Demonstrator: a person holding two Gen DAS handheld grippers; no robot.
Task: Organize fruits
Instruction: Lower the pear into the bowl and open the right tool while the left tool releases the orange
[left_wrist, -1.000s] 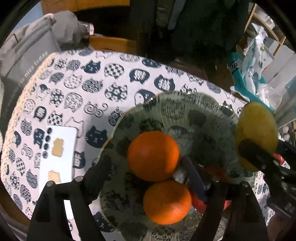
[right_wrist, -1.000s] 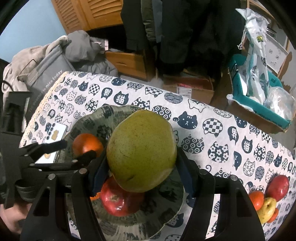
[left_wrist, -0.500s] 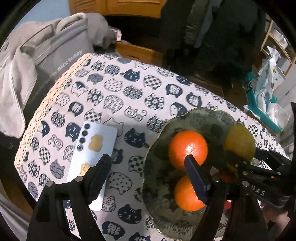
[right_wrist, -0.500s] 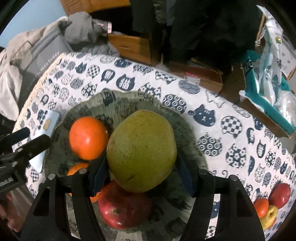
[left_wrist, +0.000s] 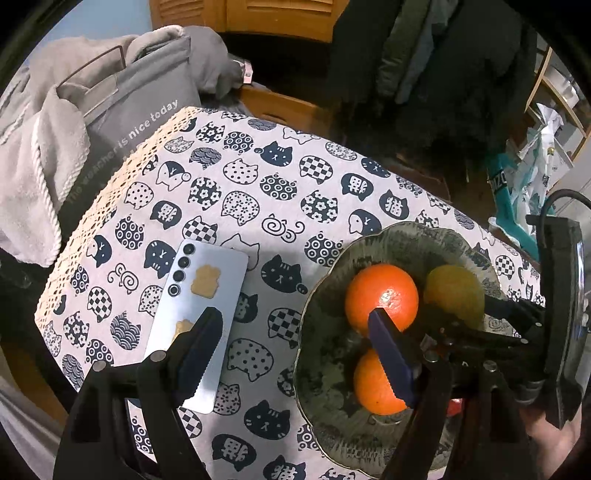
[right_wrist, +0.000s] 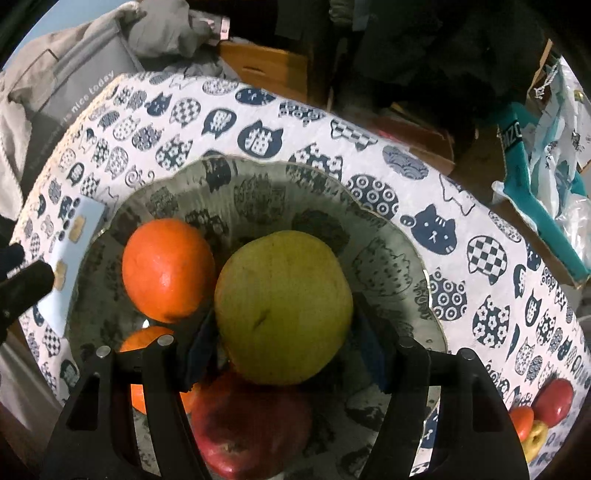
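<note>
A dark patterned bowl (right_wrist: 399, 236) (left_wrist: 325, 384) stands on the cat-print tablecloth. It holds two oranges (right_wrist: 168, 269) (left_wrist: 382, 295) and a red apple (right_wrist: 255, 432). My right gripper (right_wrist: 284, 339) is shut on a yellow-green pear (right_wrist: 284, 306) and holds it low inside the bowl, above the apple and beside the upper orange. The pear also shows in the left wrist view (left_wrist: 454, 291). My left gripper (left_wrist: 295, 354) is open and empty, above the cloth at the bowl's left rim, one finger over the oranges.
A light blue phone (left_wrist: 207, 310) lies face down left of the bowl. More fruit (right_wrist: 543, 413) lies at the table's right end. A grey bag (left_wrist: 125, 122) and towels sit past the left edge. A teal box (right_wrist: 535, 184) is behind.
My right gripper has lowered the pear down into the bowl. My left gripper has pulled back and to the left, away from the bowl, still open.
</note>
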